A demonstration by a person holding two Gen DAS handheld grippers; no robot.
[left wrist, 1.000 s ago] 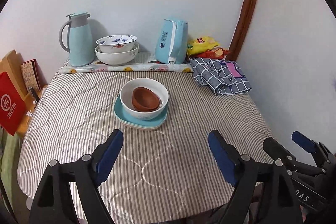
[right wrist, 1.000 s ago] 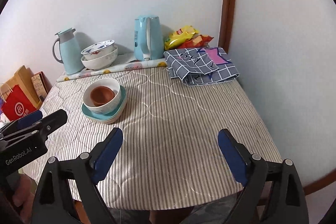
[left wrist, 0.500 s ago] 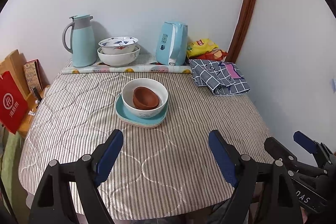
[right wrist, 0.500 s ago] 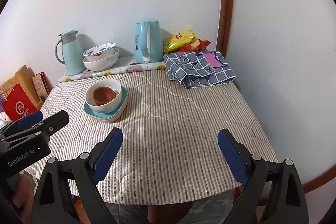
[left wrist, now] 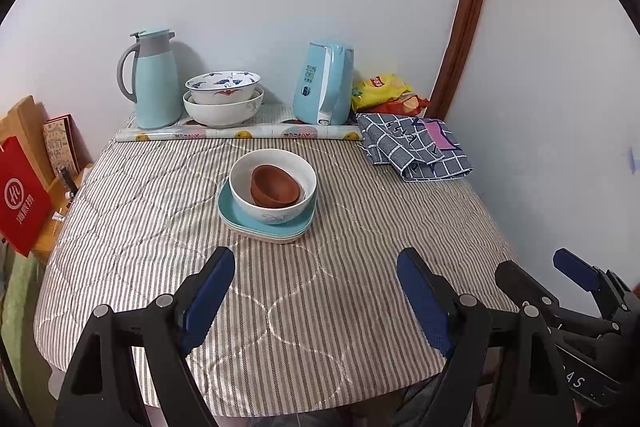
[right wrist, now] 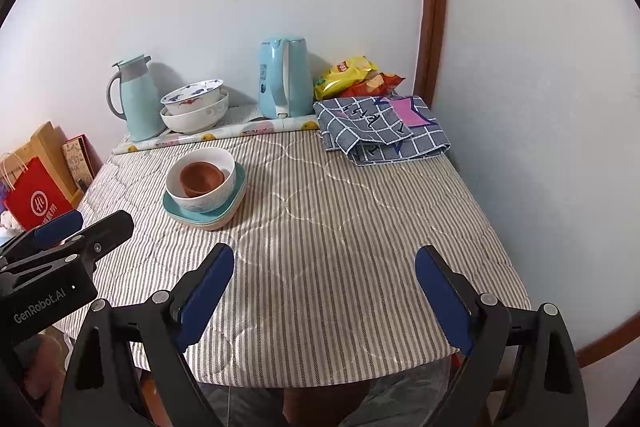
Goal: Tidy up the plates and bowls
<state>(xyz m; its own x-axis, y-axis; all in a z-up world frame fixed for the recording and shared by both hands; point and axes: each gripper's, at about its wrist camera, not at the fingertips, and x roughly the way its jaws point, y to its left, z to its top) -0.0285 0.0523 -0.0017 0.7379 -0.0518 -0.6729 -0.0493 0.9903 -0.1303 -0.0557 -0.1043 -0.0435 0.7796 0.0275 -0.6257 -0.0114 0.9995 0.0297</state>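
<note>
A small brown bowl sits inside a white bowl, which stands on stacked teal plates at the table's middle; the stack also shows in the right wrist view. Two more white patterned bowls are nested at the back by the wall. My left gripper is open and empty above the table's near edge, in front of the stack. My right gripper is open and empty, to the right of the stack and well short of it.
A teal thermos jug and a teal kettle stand at the back on a rolled mat. Snack bags and a folded checked cloth lie back right. Paper bags stand left of the striped table.
Both grippers have drawn back and up from the table, so the stack looks smaller and farther. Nothing on the table has moved; both stay open.
</note>
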